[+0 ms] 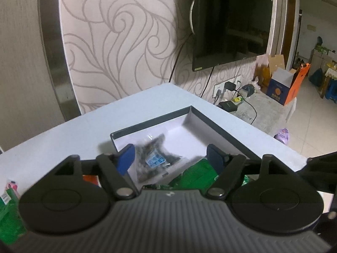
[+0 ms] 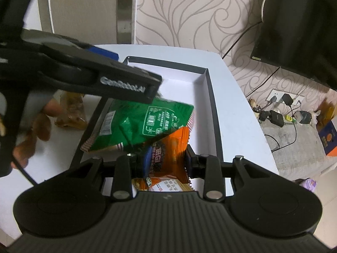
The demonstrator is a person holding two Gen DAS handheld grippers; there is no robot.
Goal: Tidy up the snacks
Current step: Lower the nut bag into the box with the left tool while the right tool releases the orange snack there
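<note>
Right gripper [image 2: 162,160] fingers pinch the orange packet [image 2: 168,147]: light, crinkly, slippery; hold its crimped edge. Left gripper [image 1: 170,156] fingers spread, empty, over the box [image 1: 210,122].

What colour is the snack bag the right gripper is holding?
Orange, seen best in the right wrist view: the snack bag sits between the right gripper pads.

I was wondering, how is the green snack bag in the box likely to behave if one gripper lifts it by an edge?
The green snack bag looks puffed and creased, so probably light and floppy, sagging from a held edge. Its glossy film may slip between pads. It leans on the orange packet, so it could shift that.
</note>
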